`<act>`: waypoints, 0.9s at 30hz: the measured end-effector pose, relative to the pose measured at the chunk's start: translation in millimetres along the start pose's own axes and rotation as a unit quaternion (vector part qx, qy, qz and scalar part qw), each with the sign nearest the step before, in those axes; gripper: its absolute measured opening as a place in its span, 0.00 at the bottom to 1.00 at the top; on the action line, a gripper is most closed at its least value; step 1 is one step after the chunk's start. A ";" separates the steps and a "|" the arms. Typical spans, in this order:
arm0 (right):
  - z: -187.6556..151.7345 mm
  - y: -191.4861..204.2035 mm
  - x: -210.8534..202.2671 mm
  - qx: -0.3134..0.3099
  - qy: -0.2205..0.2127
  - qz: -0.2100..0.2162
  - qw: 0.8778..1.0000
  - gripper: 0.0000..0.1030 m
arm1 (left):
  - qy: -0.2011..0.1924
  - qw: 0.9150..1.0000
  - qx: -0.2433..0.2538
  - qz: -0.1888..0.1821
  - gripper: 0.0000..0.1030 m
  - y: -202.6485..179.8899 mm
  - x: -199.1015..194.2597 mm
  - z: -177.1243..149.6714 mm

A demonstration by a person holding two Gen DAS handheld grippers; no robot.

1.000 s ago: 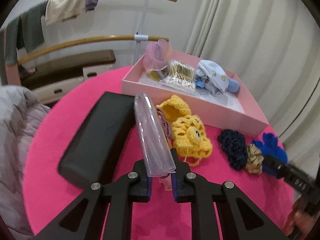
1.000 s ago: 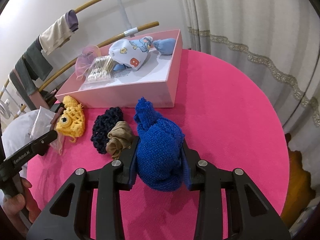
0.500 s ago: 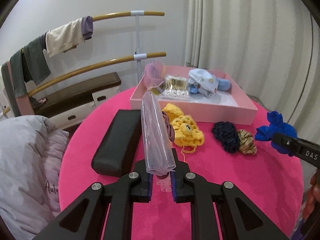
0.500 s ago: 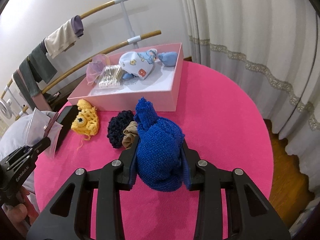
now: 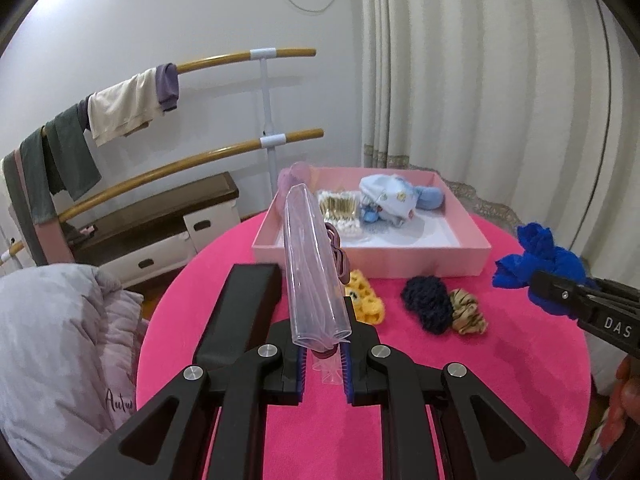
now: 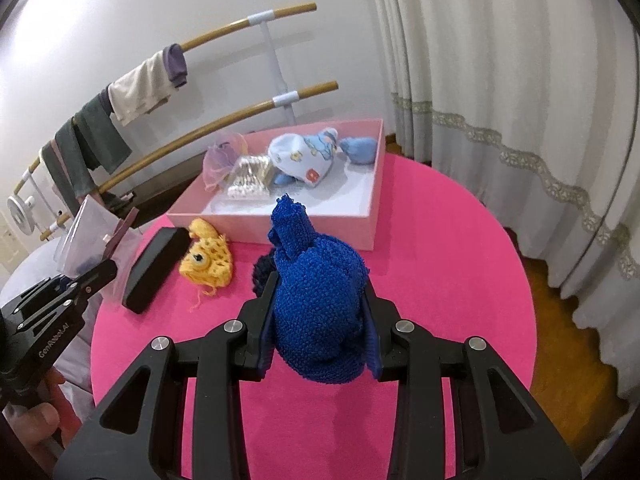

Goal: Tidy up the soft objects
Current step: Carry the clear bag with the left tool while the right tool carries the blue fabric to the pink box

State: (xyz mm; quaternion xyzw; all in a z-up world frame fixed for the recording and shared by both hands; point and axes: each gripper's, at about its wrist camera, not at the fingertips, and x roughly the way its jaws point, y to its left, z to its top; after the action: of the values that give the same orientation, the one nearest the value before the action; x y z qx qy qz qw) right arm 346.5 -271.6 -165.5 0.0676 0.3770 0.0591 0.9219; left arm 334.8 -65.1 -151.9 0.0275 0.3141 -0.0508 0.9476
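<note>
My left gripper (image 5: 323, 364) is shut on a clear plastic zip bag (image 5: 312, 268) and holds it upright above the pink table (image 5: 460, 392); the bag also shows in the right wrist view (image 6: 86, 240). My right gripper (image 6: 318, 340) is shut on a blue crocheted piece (image 6: 316, 300), lifted above the table; it also shows in the left wrist view (image 5: 540, 264). A yellow crocheted piece (image 6: 206, 260), a dark navy one (image 5: 426, 304) and a tan striped scrunchie (image 5: 468, 312) lie on the table.
A pink box (image 5: 460, 252) at the table's far side holds a baby hat (image 6: 304, 156), cotton swabs (image 6: 248, 180) and a mesh pouch (image 6: 218, 158). A black case (image 5: 240, 312) lies left. A clothes rail (image 5: 240, 148), bedding (image 5: 52, 340) and curtains (image 6: 500, 80) surround the table.
Both grippers have risen and drawn back from the table with their loads. The blue piece is lifted clear of the scrunchies, and the table objects now look smaller and farther.
</note>
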 end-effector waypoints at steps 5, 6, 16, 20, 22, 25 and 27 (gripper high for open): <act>13.8 5.3 -2.4 -0.008 -0.012 0.006 1.000 0.31 | -0.009 1.000 0.006 -0.002 0.10 -3.9 -1.2 13.6; 18.2 6.3 -2.0 -0.009 -0.015 0.007 1.000 0.31 | -0.010 1.000 0.005 -0.005 0.10 -3.9 -0.5 16.3; 59.2 8.9 14.1 -0.013 -0.029 0.014 0.999 0.31 | -0.015 1.000 -0.001 -0.020 0.10 2.5 26.4 52.4; 75.2 7.3 21.6 -0.011 -0.033 0.012 0.999 0.31 | -0.015 1.000 -0.002 -0.027 0.10 4.0 45.5 71.3; 84.0 6.9 26.2 -0.012 -0.034 0.009 0.999 0.31 | -0.014 0.999 -0.003 -0.031 0.10 5.2 56.1 80.3; 97.2 4.4 36.1 -0.011 -0.033 0.004 0.999 0.31 | -0.012 0.999 -0.003 -0.035 0.10 3.1 77.2 94.8; 104.3 2.4 43.3 -0.010 -0.031 0.001 0.999 0.31 | -0.007 0.999 -0.002 -0.039 0.10 1.9 92.4 103.2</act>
State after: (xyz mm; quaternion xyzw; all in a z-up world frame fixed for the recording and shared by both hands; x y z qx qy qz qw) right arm 450.4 -270.7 -121.2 0.0607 0.3478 0.0619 0.9335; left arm 469.8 -79.2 -124.4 0.0126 0.3084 -0.0874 0.9471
